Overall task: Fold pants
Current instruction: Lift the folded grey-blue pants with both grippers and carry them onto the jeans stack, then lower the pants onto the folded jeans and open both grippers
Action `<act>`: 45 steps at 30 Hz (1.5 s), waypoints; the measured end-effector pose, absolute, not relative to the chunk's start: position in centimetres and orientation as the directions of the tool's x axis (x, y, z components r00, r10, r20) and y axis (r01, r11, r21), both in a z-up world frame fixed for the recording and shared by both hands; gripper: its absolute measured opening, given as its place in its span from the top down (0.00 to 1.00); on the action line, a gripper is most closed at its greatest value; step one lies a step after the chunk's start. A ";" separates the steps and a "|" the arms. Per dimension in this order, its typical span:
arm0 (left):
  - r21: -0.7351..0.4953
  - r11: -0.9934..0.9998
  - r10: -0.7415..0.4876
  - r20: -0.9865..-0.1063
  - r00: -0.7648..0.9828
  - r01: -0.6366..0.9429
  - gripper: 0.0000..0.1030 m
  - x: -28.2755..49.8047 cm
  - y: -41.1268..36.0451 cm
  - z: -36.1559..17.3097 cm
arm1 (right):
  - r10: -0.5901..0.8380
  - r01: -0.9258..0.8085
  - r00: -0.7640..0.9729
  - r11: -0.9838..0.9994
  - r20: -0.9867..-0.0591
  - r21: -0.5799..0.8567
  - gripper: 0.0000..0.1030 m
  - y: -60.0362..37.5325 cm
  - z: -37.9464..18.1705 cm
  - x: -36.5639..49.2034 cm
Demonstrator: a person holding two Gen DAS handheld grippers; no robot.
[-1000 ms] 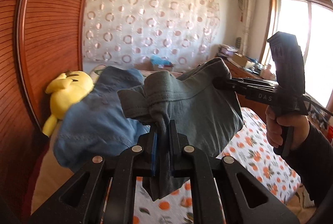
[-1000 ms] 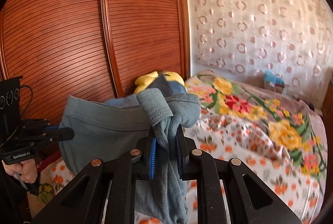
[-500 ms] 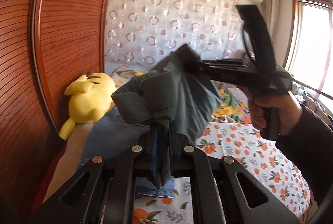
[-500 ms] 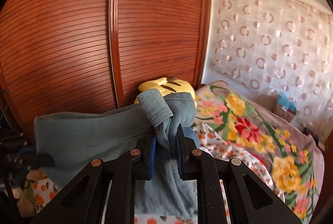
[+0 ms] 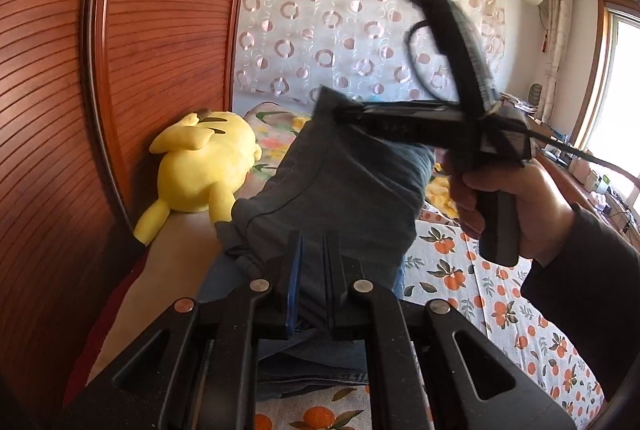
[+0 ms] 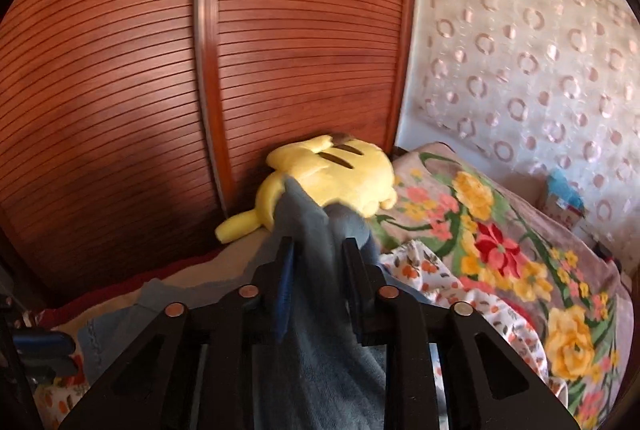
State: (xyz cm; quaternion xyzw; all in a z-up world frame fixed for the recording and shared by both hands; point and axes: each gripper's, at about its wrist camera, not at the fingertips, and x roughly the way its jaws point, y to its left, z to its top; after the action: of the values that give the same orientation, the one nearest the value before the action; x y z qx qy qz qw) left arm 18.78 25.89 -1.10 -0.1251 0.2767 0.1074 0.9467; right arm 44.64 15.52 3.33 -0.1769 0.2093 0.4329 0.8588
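Note:
Grey-blue pants (image 5: pixel 340 186) hang in the air between both grippers above the bed. My left gripper (image 5: pixel 312 254) is shut on one edge of the cloth, which bunches between its fingers. My right gripper (image 6: pixel 316 258) is shut on another edge of the pants (image 6: pixel 320 330), which drape down over its frame. In the left wrist view the right gripper (image 5: pixel 344 114) reaches in from the right, hand-held, pinching the far top corner. In the right wrist view the left gripper's tips (image 6: pixel 40 346) show at the far left edge.
A yellow plush toy (image 5: pixel 200 166) lies against the brown slatted wardrobe (image 5: pixel 160 50), also in the right wrist view (image 6: pixel 332 174). An orange-print sheet (image 5: pixel 480 290) and a flowered blanket (image 6: pixel 500 238) cover the bed. A patterned curtain (image 5: pixel 340 30) hangs behind. A blue garment (image 6: pixel 120 314) lies on the bed.
Both grippers have swung toward the wardrobe and plush toy and come lower and closer together. The pants between them have gone from spread wide to a narrower hanging fold.

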 end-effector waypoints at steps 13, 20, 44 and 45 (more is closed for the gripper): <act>-0.145 0.957 0.120 -0.592 0.797 -0.252 0.66 21.0 26.4 -2.6 | 0.706 -0.824 0.525 0.562 -0.476 -0.076 0.63 8.7 1.5 40.8; -0.139 0.954 0.124 -0.622 0.773 -0.265 0.66 20.8 26.9 -4.0 | 0.644 -0.775 0.552 0.631 -0.530 -0.040 0.63 8.9 0.4 44.1; -0.167 0.958 0.052 -0.693 0.719 -0.231 0.65 25.6 32.6 -4.9 | 0.724 -0.676 0.441 0.656 -0.530 0.335 0.46 6.9 -1.7 46.3; -0.164 0.961 0.049 -0.694 0.718 -0.224 0.70 25.5 32.3 -4.9 | 0.731 -0.677 0.437 0.651 -0.524 0.343 0.46 6.9 -1.7 46.7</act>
State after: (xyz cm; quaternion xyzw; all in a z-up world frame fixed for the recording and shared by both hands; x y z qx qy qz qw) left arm 25.50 32.29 -4.88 -0.1190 0.3679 0.0742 0.9193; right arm 46.66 6.91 -1.73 0.0408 0.3294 0.4160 0.8466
